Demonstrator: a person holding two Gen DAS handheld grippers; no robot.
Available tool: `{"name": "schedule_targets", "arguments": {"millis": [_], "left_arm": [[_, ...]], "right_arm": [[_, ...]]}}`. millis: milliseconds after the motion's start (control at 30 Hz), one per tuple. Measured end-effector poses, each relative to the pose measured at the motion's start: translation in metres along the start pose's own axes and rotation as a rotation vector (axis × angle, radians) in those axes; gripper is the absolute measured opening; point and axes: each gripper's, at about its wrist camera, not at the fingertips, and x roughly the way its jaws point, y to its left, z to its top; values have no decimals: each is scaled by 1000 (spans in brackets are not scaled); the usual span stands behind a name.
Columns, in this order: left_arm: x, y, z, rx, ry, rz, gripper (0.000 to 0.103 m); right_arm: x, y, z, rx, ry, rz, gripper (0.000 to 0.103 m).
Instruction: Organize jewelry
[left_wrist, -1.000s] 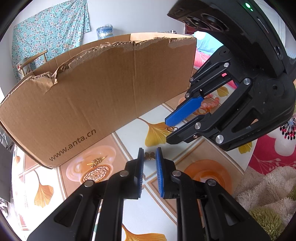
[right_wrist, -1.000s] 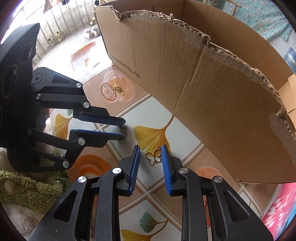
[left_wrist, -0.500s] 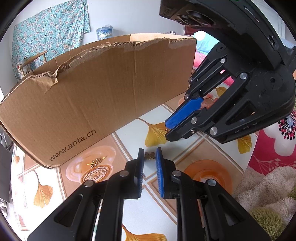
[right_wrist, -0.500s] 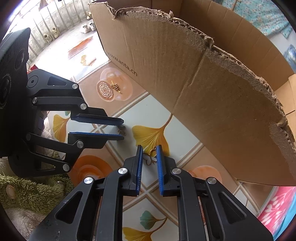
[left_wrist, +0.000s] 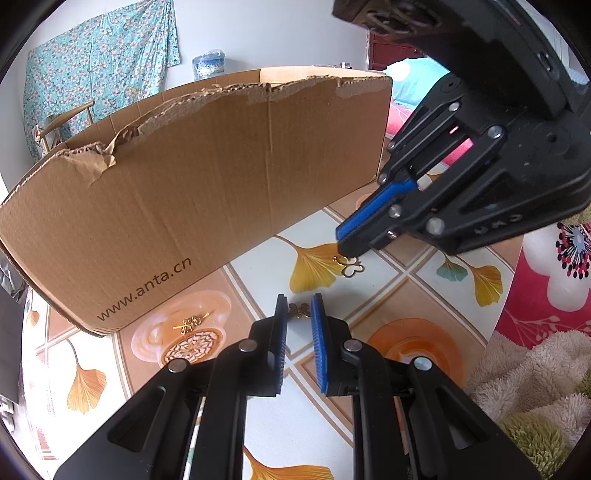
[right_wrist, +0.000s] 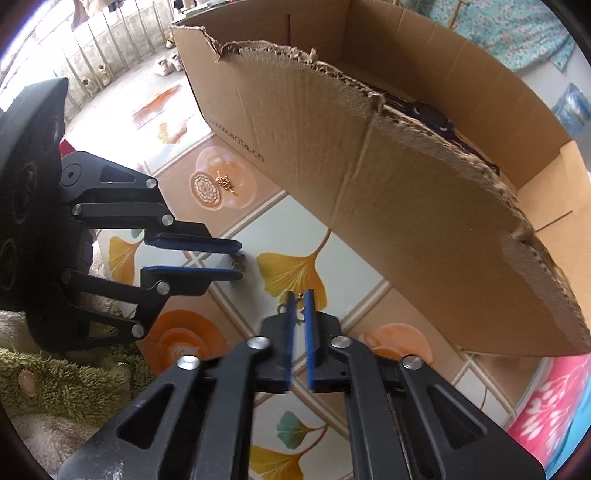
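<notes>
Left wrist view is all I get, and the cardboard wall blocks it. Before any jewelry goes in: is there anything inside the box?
Observer: Yes. The right wrist view looks over the torn wall, and a dark item lies inside the box.
Operator: Is the right gripper on the gold piece?
Observer: Its own camera shows the gold piece pinched between the right gripper pads.
Operator: And mine?
Observer: Seen side on, the dark clover piece sits at the very tips of the left gripper.

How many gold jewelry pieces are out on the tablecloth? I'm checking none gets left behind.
3: a butterfly piece pinched by the right gripper, a dark-gold piece between the left gripper's pads, one beside the cardboard box. More may be hidden.
</notes>
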Motion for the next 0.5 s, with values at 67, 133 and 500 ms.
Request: {"name": "schedule_targets", "arguments": {"millis": [67,133,500], "left_arm": [[0,0,0,0,0,0,13],[0,0,1,0,0,-2,13],[0,0,1,0,-2,-2,13]], "right_arm": [[-3,4,-4,-25,-5,-2,20],[-3,8,-7,-56,-2,-16,25],[4,8,-17,-126,36,34,21]]}}
